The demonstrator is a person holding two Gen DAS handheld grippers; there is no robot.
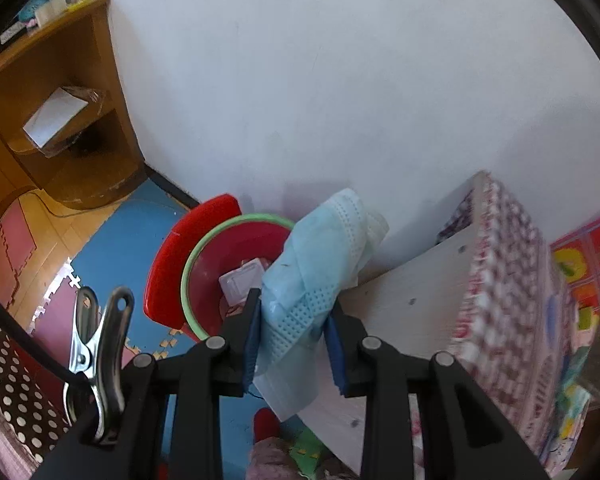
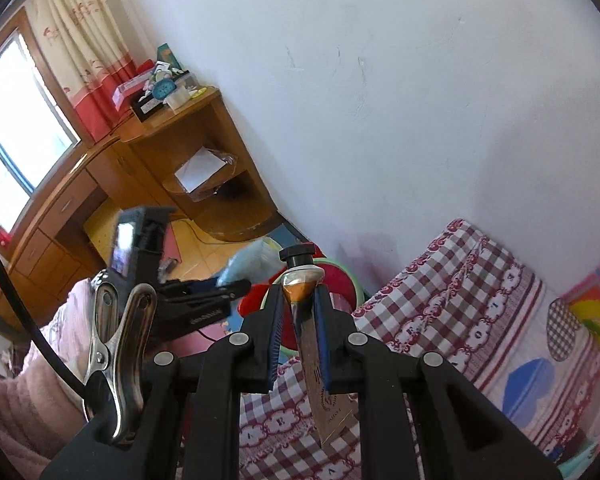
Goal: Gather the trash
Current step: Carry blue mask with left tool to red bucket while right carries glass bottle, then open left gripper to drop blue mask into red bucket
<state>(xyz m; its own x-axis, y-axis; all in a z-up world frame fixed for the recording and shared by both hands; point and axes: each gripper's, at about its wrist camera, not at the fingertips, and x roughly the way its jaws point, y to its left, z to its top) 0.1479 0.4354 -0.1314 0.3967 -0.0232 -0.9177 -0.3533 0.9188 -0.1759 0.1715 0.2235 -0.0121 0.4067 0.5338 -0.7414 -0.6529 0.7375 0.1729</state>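
Observation:
My left gripper [image 1: 296, 312] is shut on a crumpled light-blue face mask [image 1: 320, 248] and holds it over the right rim of a red bin with a green rim [image 1: 204, 256]. A clear plastic piece [image 1: 242, 282] lies inside the bin. The bin's red lid [image 1: 188, 240] stands open behind it. My right gripper [image 2: 298, 300] is shut on a squeezed metal tube with a black cap [image 2: 302, 276], cap pointing forward. In the right wrist view the left gripper [image 2: 204, 300] with the mask [image 2: 244, 264] shows to the left, and the bin [image 2: 340, 280] lies just beyond the tube.
A bed with a red checked sheet [image 2: 440, 320] fills the right; its pale wooden side panel [image 1: 412, 304] stands beside the bin. A wooden desk with shelves [image 2: 204, 152] stands in the corner by a window. Foam floor mats [image 1: 116, 236] surround the bin. White wall behind.

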